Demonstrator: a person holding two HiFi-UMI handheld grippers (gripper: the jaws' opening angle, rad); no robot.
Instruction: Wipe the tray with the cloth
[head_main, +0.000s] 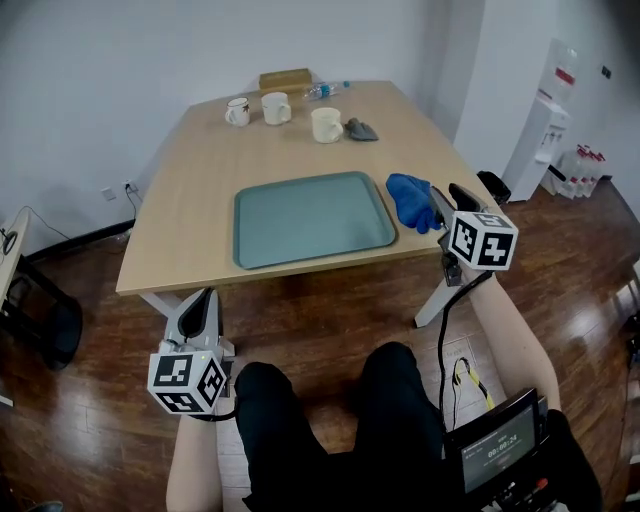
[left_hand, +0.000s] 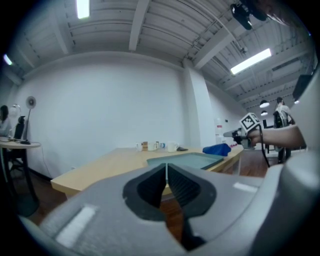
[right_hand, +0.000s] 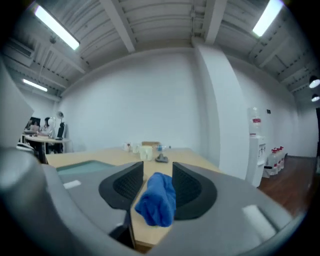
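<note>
At twelve o'clock, a grey object (head_main: 361, 129) is too small to identify. At three o'clock, the right gripper (head_main: 446, 195) covers one edge of the blue cloth (head_main: 407, 197).

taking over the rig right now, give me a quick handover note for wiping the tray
Left gripper: shut, empty, held off the near edge of the light wooden table.
Right gripper: open, jaws either side of the crumpled blue cloth, not gripping it.
Cloth lies on the table, just right of the teal rectangular tray.
Done: cloth reached, not gripped.
Left: close on the cloth, wipe the tray.
</note>
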